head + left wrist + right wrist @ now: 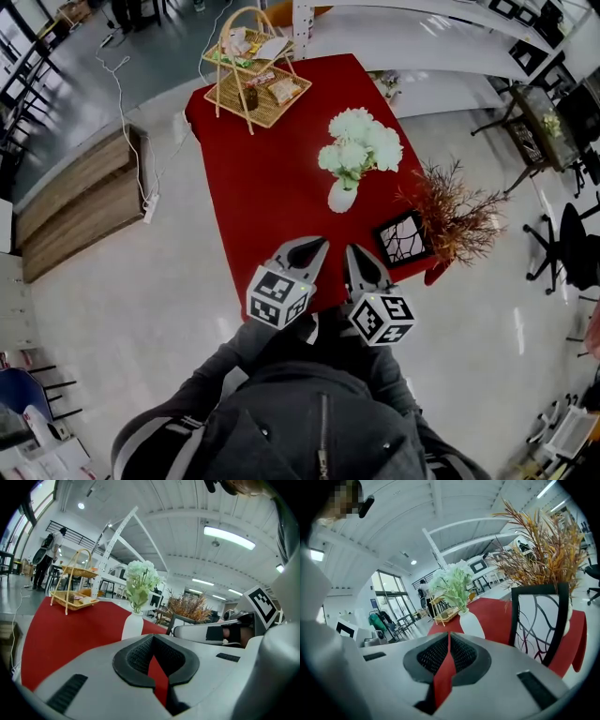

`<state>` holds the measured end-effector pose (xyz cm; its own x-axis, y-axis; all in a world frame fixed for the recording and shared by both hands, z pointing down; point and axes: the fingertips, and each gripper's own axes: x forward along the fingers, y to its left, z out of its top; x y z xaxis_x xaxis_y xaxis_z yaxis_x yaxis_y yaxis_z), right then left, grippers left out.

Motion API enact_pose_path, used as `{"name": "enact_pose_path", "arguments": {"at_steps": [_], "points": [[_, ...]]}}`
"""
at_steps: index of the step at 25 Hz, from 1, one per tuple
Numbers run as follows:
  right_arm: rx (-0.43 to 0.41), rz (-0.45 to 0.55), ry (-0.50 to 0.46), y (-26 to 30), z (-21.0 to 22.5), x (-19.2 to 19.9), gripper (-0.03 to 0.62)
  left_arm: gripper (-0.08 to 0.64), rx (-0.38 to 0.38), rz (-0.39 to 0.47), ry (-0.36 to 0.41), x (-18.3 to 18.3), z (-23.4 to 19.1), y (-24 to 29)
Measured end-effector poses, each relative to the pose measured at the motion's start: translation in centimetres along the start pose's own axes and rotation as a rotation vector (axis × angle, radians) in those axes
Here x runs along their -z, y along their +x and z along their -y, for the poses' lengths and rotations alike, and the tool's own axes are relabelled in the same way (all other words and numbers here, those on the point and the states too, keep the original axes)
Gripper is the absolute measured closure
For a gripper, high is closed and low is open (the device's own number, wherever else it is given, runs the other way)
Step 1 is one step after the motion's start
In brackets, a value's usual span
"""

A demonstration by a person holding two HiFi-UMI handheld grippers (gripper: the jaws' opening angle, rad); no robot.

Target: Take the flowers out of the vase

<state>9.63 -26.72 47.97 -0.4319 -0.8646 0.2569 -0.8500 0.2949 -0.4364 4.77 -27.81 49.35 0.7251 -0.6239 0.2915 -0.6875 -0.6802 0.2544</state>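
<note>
Overhead, the head view shows a counter (253, 202) covered in red cloth. A white vase (342, 196) stands upright near the middle of the counter. The task's flowers (359, 142), a pale green-white cluster, sit in the neck of the vase.

The left claw (306, 246) and right claw (359, 261) lie side by side over the near edge of the counter. Both point toward the vase and are well apart from it. Each bears 1 marker cube (278, 296).

Both claws are closed and empty. In each claw view the 2 tips meet, and only a sliver of red cloth shows through the notch behind them.

A black-rimmed frame (404, 239) with a branch pattern stands to the right of the vase, near the right claw. A rust-coloured dried plant (457, 211) rises just beside the frame, at the right edge of the counter.

A 2-tier wicker basket stand (255, 70) holding packets occupies the far end of the counter, well apart from the vase. The person's dark jacket (309, 422) fills the lower part of the head view.
</note>
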Motion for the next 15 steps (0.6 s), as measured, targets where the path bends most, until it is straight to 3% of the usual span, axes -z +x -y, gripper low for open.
{"name": "enact_pose_path", "arguments": {"at_steps": [15], "points": [[-0.055, 0.026, -0.125, 3.4, 1.3, -5.1, 0.574, 0.551, -0.093, 0.078, -0.002, -4.6, -2.8, 3.7]]}}
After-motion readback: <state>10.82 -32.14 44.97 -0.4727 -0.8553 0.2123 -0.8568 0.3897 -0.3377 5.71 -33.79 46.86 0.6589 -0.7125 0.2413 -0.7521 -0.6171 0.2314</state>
